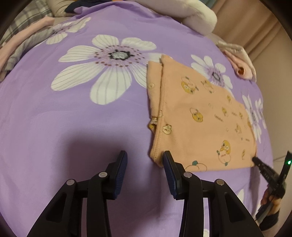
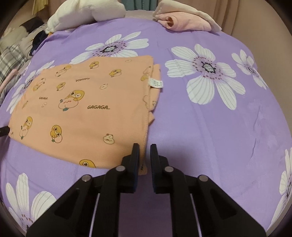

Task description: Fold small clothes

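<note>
Left wrist view: the left gripper [image 1: 145,160] is hovering at the near left corner of the peach duck-print garment [image 1: 197,116], its fingers standing wide apart with nothing between them; the right-hand finger [image 1: 168,162] is sitting just at the hemmed corner, the other over bare purple floral bedsheet [image 1: 54,127]. The garment is lying flat and part-folded on the sheet, to the right of and ahead of this gripper, its long axis running away from the camera. The right gripper [image 1: 255,160] is showing at the opposite near corner.

Right wrist view: the right gripper [image 2: 145,155] is straddling the garment's [image 2: 82,109] near right corner, fingers narrowly apart with the hem edge lying between them, not yet pinched. The garment is lying left of and ahead of these fingers; a white care label [image 2: 156,83] is sticking out at the folded right edge.

Judgement: each gripper is standing at its own near corner; the right is the nearer to a grasp, and the coming fold would likely be carrying the near edge toward the far edge.

Also present: folded pink clothes [image 2: 182,21] and a white plush pillow [image 2: 82,14] at the far edge.
</note>
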A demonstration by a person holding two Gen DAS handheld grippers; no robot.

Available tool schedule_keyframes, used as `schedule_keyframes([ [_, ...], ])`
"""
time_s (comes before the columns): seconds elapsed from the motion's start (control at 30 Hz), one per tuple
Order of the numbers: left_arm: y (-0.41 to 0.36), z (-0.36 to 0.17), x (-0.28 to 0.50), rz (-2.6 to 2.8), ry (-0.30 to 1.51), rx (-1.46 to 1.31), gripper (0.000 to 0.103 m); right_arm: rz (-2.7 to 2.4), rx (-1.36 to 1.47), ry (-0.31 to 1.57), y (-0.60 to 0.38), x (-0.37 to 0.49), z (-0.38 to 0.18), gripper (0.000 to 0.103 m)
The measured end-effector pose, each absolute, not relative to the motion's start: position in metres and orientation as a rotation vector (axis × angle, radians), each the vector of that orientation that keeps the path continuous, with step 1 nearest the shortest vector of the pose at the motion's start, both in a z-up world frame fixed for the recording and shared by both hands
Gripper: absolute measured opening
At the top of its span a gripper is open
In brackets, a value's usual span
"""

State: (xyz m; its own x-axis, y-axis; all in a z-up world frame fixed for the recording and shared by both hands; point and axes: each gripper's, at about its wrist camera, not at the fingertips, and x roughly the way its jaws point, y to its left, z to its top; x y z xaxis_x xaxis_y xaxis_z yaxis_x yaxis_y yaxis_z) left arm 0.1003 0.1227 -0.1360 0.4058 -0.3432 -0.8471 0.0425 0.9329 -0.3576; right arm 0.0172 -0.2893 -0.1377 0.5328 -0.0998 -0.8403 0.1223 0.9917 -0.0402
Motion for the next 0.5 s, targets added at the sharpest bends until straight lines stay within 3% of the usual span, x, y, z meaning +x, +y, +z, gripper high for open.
schedule_keyframes([
  [0.1, 0.138, -0.132, 0.098, -0.246, 1.128, -0.362, 0.043, -0.135, 0.037, 0.979, -0.288, 0.011, -0.128, 0.020],
  [0.23, 0.155, -0.134, 0.102, -0.266, 1.121, -0.515, 0.066, -0.119, -0.003, 0.928, -0.275, 0.006, -0.113, 0.028],
  [0.5, 0.149, -0.152, 0.122, -0.401, 1.165, -0.746, 0.066, -0.003, 0.020, 0.896, -0.245, 0.012, -0.100, 0.036],
])
